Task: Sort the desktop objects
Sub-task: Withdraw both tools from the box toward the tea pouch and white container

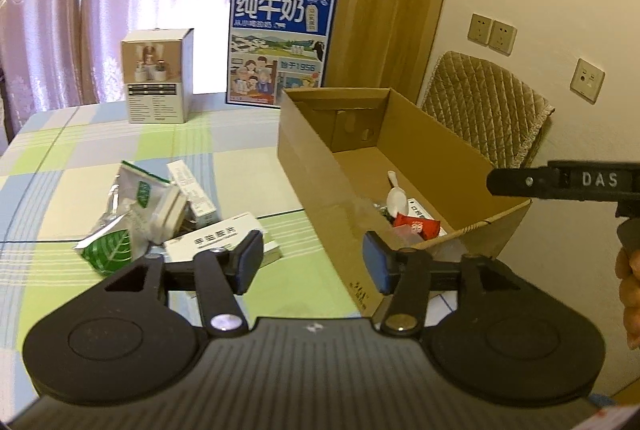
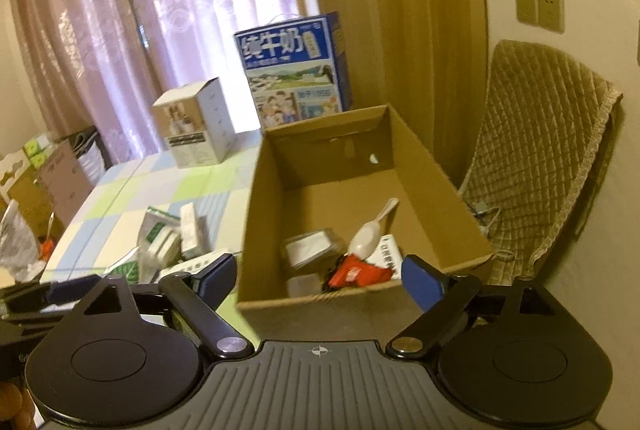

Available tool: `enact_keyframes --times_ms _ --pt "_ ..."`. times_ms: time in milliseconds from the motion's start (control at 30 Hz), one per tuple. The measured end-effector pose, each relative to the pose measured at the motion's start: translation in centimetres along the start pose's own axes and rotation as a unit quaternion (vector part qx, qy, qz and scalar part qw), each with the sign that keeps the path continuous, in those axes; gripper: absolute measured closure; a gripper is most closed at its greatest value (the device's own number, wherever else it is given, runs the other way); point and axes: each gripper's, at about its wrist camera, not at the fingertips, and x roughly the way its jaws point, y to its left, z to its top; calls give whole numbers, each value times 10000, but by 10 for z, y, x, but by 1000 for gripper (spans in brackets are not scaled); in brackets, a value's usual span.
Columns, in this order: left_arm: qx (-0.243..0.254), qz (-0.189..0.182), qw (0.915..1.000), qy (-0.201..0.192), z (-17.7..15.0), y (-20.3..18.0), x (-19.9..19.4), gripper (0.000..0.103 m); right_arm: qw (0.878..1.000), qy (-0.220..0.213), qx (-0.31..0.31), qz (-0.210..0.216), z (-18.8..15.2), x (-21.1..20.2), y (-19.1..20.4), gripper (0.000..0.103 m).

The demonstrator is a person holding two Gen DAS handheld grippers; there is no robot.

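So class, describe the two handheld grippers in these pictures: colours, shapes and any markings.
The left gripper and right gripper look alike: black linkage arms with silver pivot bolts, blue pads, round black discs either side, and a ribbed grey body bearing a small crosshair mark. White letters "DAS" show on the right gripper's side.

The tall blue milk carton (image 1: 280,46) standing at the upper middle of the frame says 纯牛奶 in big white characters, with 始于1956 lower down. The black gripper arm (image 1: 568,182) poking in at the right edge reads DAS. Print on the flat white box (image 1: 218,236) at lower left is too blurry to make out.
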Motion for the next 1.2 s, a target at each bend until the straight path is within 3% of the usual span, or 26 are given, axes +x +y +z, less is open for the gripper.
enact_keyframes --times_ms 333,500,967,1200 --pt "-126 396 9991 -58 -11 30 -40 27 9990 209 -301 238 -15 -5 42 2" --pt "-194 626 9979 -5 -24 53 -58 15 9978 286 -444 406 -23 -4 64 2" --pt "-500 1173 9918 74 -49 117 -91 8 9904 564 -917 865 -49 13 114 2" --pt "-535 1239 9908 116 -54 131 -90 7 9876 683 -1038 956 -56 25 122 2"
